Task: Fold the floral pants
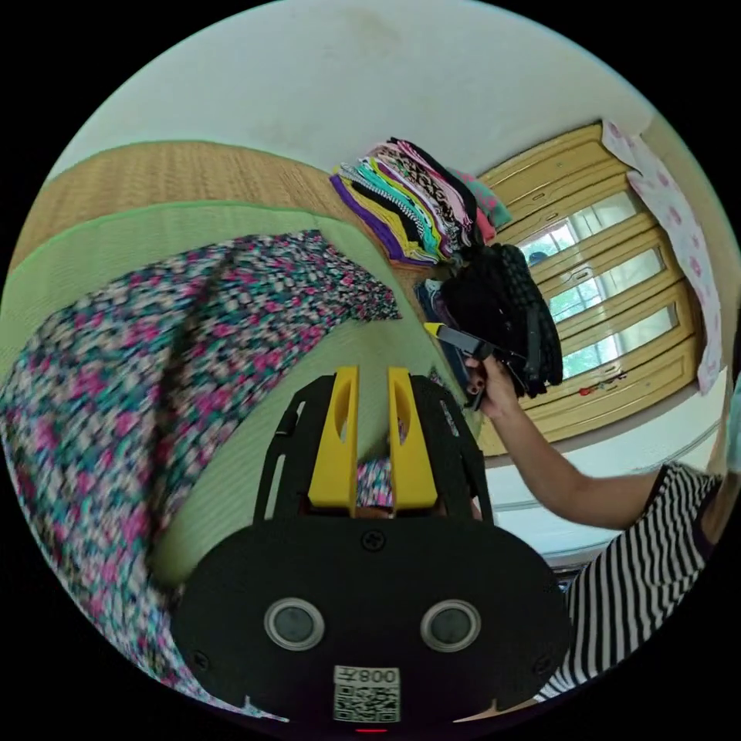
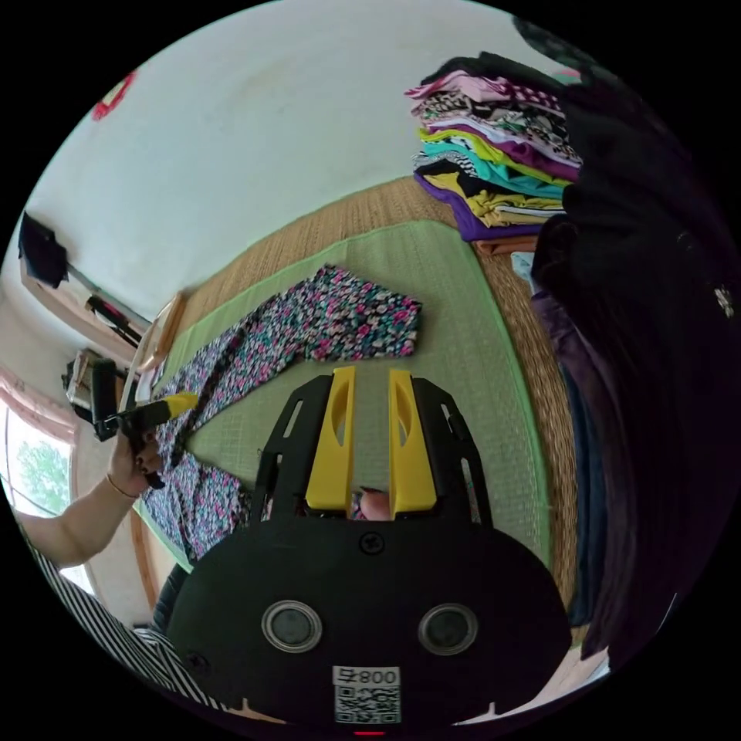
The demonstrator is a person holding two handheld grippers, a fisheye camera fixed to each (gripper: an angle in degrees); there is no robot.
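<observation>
Pants (image 1: 177, 363), one pair in a floral print, spread blurred across the left half of the left gripper view on a green mat (image 1: 154, 231) that lies on a woven tan mat (image 1: 170, 166). At lower centre the left gripper (image 1: 372, 432) shows two yellow jaws standing slightly apart, with nothing between them; a bit of floral cloth shows behind their base. At upper centre sits one stack of folded clothes (image 1: 409, 201) in many colours. Right of it a hand (image 1: 494, 382) holds the right gripper (image 1: 436, 330), its yellow tip pointing left; its jaw gap is too small to tell. One dark garment (image 1: 509, 316) hangs behind that hand, and a yellow-framed window (image 1: 610, 293) fills the right side.

In the right gripper view the pants (image 2: 309, 332) lie from centre toward the lower left on the green mat (image 2: 463, 347), both legs visible, one bent at centre. The right gripper (image 2: 370, 432) at lower centre has two yellow jaws a little apart, gripping nothing. At left a hand (image 2: 131, 463) holds the left gripper (image 2: 181, 403) over the pants. The clothes stack (image 2: 494, 154) is at upper right, above a dark cloth mass (image 2: 648, 347).
</observation>
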